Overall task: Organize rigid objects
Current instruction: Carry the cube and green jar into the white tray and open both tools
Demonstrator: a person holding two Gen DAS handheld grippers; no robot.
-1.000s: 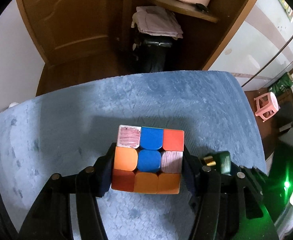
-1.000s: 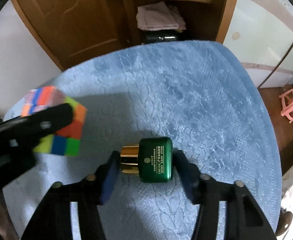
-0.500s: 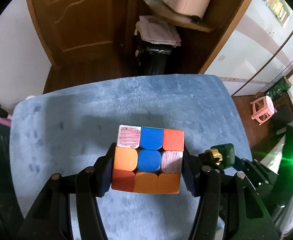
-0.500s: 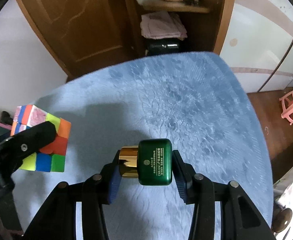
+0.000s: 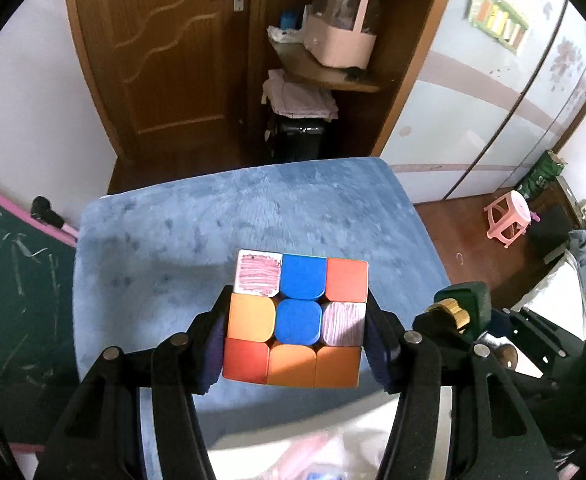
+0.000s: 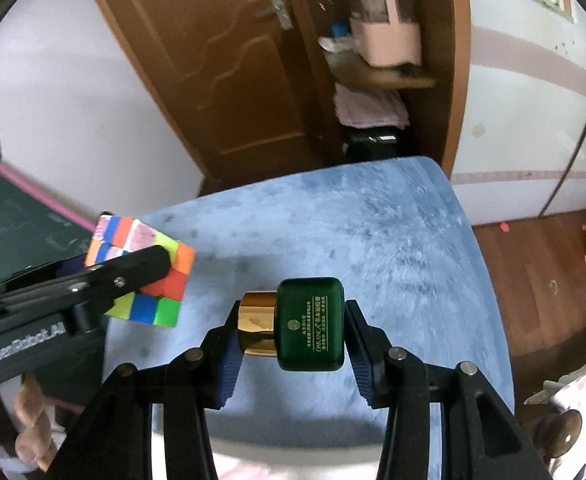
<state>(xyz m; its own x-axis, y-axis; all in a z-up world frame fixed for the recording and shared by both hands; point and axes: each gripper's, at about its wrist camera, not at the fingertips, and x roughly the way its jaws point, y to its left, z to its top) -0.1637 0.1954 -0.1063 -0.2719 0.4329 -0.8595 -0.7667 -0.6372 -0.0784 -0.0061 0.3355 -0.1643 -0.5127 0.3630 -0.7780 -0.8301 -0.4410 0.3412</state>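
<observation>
My left gripper (image 5: 295,340) is shut on a scrambled puzzle cube (image 5: 295,320) with blue, orange, red and scribbled white tiles, and holds it above the blue fuzzy mat (image 5: 213,220). My right gripper (image 6: 291,344) is shut on a dark green bottle (image 6: 311,324) with a gold cap (image 6: 257,328), held sideways above the mat (image 6: 393,240). The cube (image 6: 141,264) in the left gripper shows at the left of the right wrist view. The bottle (image 5: 463,308) shows at the right of the left wrist view.
Behind the mat stand a brown door (image 5: 161,48) and a wooden shelf unit with a pink basket (image 5: 341,40) and folded cloth (image 5: 297,96). A pink stool (image 5: 509,220) stands on the wood floor at the right. A green board (image 5: 9,280) lies at the left.
Both grippers have risen and pulled back from the mat with their objects still held. More of the room and the near mat edge now show.
</observation>
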